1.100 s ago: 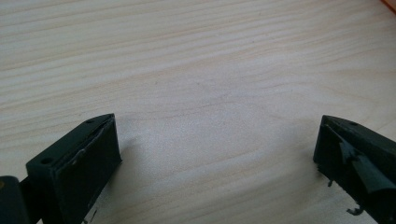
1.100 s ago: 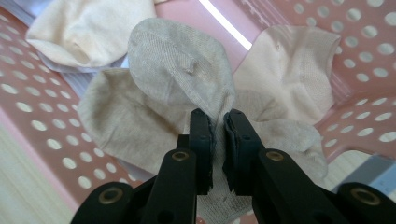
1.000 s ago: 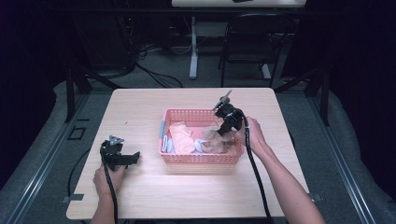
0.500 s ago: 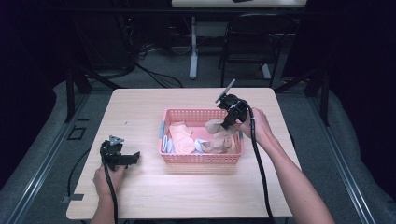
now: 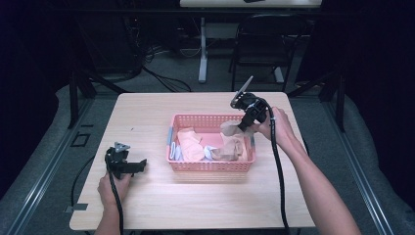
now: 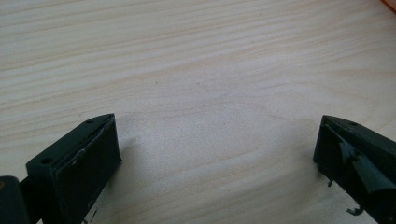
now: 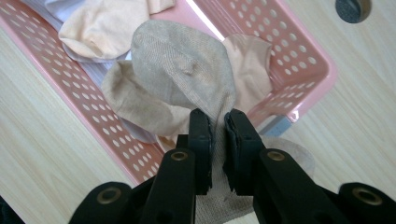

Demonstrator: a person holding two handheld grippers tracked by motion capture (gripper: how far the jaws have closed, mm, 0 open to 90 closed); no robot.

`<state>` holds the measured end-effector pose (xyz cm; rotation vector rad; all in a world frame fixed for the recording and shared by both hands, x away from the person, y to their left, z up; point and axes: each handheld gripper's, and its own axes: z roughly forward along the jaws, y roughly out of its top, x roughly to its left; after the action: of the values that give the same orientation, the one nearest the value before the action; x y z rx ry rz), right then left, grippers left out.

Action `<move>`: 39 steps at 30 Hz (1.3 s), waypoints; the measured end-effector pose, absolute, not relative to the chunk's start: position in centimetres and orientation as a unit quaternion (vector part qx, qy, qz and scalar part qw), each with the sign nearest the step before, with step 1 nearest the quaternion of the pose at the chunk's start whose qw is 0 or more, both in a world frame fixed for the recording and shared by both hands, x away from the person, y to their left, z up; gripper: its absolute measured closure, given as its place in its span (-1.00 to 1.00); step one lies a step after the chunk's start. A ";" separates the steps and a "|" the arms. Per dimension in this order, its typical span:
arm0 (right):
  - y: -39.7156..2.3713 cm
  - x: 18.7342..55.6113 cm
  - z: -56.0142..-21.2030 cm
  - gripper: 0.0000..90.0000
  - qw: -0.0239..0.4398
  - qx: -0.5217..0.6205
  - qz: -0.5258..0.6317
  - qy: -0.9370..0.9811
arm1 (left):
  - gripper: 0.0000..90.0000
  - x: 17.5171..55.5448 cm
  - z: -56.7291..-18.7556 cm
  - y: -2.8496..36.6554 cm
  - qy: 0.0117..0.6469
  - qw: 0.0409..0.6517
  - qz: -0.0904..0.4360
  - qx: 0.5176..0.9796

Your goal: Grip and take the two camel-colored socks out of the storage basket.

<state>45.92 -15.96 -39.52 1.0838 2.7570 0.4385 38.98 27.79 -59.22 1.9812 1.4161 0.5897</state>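
- My left gripper [image 5: 139, 165] rests low on the wooden table [image 5: 147, 122], near its left front part and well apart from the basket; my hand [image 5: 113, 188] holds it from behind and its cable trails back toward the table's near edge.
- In the left gripper view that gripper [image 6: 217, 158] has its jaws spread wide, with bare pale wood grain between them; nothing lies between the pads.
- The pink basket [image 5: 211, 166] sits at the middle of the table, its perforated walls upright. At its left end lie a peach sock [image 5: 190, 144] and some white and pale blue cloth [image 5: 176, 152] against the left wall.
- Toward the basket's right end a beige sock [image 5: 232, 139] hangs down from my right gripper [image 5: 241, 128], its lower part among the other socks inside the basket.
- In the right gripper view my right gripper [image 7: 217, 128] has its jaws pressed nearly together, pinching a fold of the beige sock [image 7: 182, 70]; the sock fans out beyond the pads over the basket [image 7: 303, 56], and more of its knit shows below the jaws.
- Behind it lie another beige sock [image 7: 135, 105] and peach ones [image 7: 100, 25].
- My right hand [image 5: 274, 127] holds that gripper above the basket's right rim, tilted down to the left.
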 end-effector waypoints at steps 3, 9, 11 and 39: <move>-16.6 45.8 -38.9 0.81 0.079 0.364 0.143 0.917 | -1.00 39.0 -59.2 27.8 0.537 0.313 0.224 0.751; -18.4 45.6 -38.0 0.81 0.086 0.377 0.144 0.911 | -1.00 39.0 -59.2 27.8 0.537 0.313 0.224 0.751; -19.1 45.6 -37.8 0.81 0.091 0.383 0.142 0.908 | -1.00 39.0 -59.2 27.8 0.537 0.313 0.224 0.751; -30.4 44.8 -40.8 0.82 0.126 0.492 0.109 0.855 | -1.00 39.0 -59.2 27.8 0.537 0.313 0.224 0.751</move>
<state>44.77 -30.36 -40.79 1.4317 2.4900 0.3160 38.98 27.79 -59.22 1.9815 1.4158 0.5903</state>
